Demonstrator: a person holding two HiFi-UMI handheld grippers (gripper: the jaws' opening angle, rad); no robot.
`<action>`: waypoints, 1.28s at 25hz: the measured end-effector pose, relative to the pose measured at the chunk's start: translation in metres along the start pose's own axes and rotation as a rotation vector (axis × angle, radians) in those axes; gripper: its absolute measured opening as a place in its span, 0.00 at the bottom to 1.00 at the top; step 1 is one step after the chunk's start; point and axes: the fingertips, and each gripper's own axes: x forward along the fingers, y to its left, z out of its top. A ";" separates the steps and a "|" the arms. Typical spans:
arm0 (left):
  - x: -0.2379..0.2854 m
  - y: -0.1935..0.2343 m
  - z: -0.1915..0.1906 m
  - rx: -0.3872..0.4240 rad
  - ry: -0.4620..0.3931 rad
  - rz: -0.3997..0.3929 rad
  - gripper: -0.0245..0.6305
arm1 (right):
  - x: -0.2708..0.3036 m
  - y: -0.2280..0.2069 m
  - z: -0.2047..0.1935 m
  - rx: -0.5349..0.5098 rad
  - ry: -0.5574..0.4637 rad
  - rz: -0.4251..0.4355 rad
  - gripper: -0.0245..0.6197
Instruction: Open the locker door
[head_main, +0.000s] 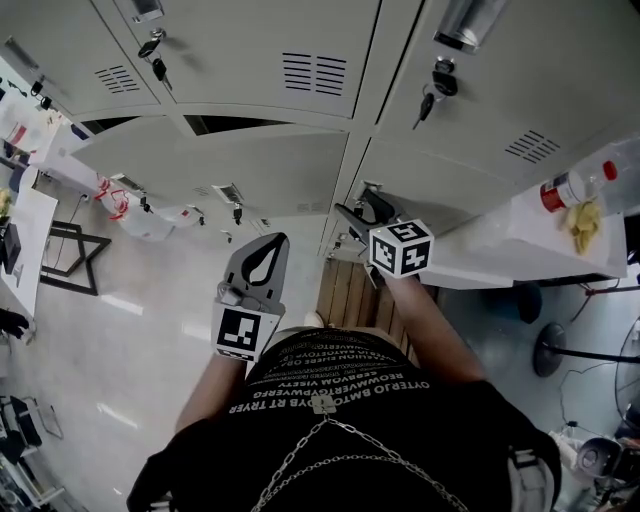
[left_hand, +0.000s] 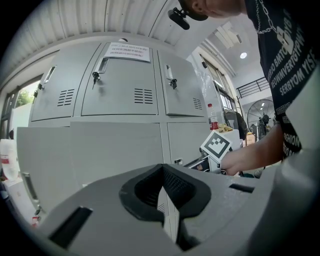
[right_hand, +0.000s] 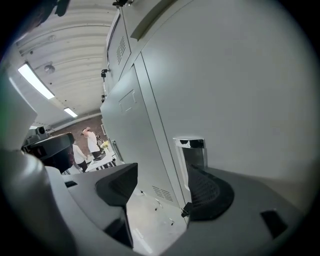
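We see pale grey lockers (head_main: 250, 160). Before them, our left gripper (head_main: 272, 240) and right gripper (head_main: 362, 212) are grey with black pads (right_hand: 210, 192), each cube (head_main: 401, 247) patterned in black-and-white squares. Our shirt (head_main: 340, 390) is black with white lettering. Right of the lockers, a bottle (head_main: 565, 190) shows red. Below the lockers, slats (head_main: 350, 295) are brown and the floor (head_main: 150, 330) is glossy white.

The handle (right_hand: 190, 144) of the locker door (right_hand: 240, 80) is partly hidden behind the right gripper (right_hand: 161, 176).

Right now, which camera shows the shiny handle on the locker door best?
The right gripper view: the chrome handle stands just past the open right tongs, close and sharp. The head view shows it small, above those tongs; the left gripper view shows only a distant speck.
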 end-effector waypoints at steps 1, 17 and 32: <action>-0.002 -0.001 0.000 -0.001 0.002 0.000 0.04 | 0.002 -0.001 0.001 0.002 -0.003 -0.004 0.49; -0.026 -0.041 -0.001 0.011 0.014 -0.030 0.04 | -0.041 0.027 -0.028 -0.020 -0.019 -0.022 0.41; -0.035 -0.145 0.020 0.054 -0.008 -0.119 0.04 | -0.149 0.038 -0.083 0.002 -0.012 -0.009 0.11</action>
